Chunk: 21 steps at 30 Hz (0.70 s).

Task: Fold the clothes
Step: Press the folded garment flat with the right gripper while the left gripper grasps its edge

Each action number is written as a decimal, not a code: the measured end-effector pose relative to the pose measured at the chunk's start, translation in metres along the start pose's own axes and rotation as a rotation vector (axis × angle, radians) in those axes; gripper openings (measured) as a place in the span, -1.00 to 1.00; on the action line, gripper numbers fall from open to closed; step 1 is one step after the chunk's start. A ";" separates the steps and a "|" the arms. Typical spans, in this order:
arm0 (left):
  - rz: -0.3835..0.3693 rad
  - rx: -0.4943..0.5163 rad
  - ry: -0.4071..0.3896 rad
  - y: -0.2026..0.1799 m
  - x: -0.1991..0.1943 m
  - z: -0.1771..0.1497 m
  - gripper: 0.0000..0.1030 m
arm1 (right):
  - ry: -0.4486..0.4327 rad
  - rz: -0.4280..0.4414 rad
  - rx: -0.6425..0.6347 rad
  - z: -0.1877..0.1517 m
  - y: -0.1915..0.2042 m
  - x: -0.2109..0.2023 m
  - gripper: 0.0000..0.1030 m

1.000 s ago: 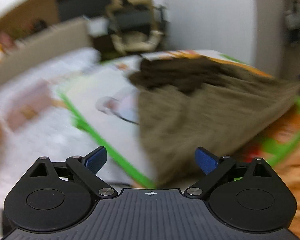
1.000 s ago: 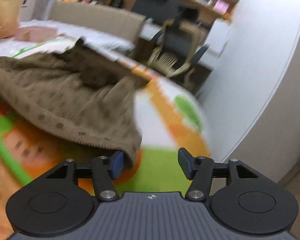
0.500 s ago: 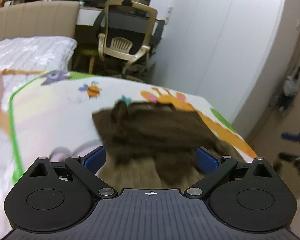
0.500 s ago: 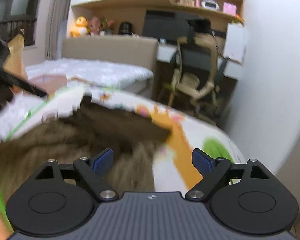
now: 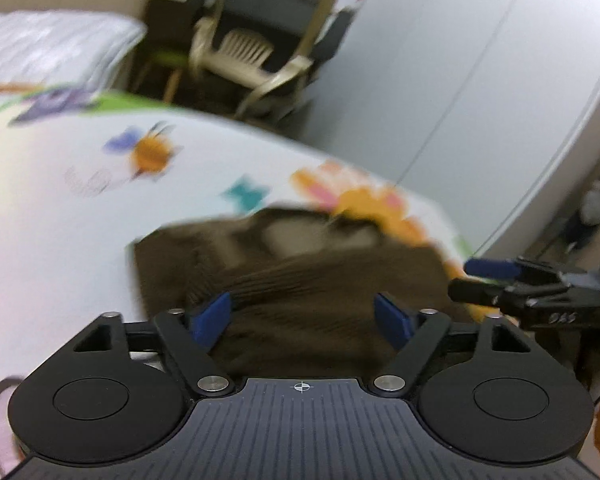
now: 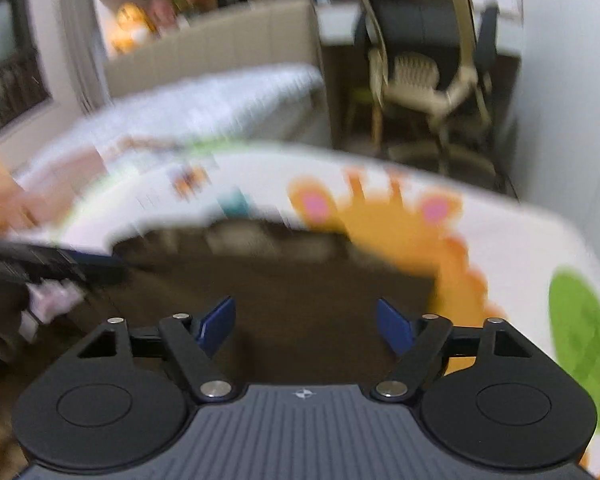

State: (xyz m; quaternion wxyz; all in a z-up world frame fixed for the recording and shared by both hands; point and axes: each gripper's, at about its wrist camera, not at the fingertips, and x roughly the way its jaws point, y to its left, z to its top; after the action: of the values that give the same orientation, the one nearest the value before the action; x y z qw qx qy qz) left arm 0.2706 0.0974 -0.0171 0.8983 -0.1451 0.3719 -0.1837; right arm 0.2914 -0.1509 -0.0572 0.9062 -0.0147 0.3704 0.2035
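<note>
A brown corduroy garment (image 5: pixel 300 272) lies on a colourful play mat (image 5: pixel 80 208), its far edge folded over. My left gripper (image 5: pixel 302 320) is open and empty just above the garment's near part. My right gripper (image 6: pixel 306 322) is open and empty over the same garment (image 6: pixel 300 280). The right gripper also shows at the right edge of the left wrist view (image 5: pixel 500 280), and the left gripper at the left edge of the right wrist view (image 6: pixel 52 264). Both views are motion-blurred.
The mat (image 6: pixel 500 240) with animal prints lies on the floor. A beige office chair (image 5: pixel 256 48) stands beyond it by a white wall (image 5: pixel 460 80). A bed with a white cover (image 6: pixel 204 108) is at the back left.
Both grippers swung from the garment's sides to face its far end and came lower over it. The garment's far edge now lies folded over. Both stay open.
</note>
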 end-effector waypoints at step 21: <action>-0.035 -0.207 -0.016 0.036 0.007 0.002 0.81 | -0.077 0.071 0.114 -0.036 -0.026 0.001 0.79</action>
State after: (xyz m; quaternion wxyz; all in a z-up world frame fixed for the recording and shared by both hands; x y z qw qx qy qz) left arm 0.2843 0.1264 -0.0346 0.8781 -0.2450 0.3791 -0.1586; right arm 0.2781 -0.1804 -0.0876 0.9114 0.0581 0.3465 0.2143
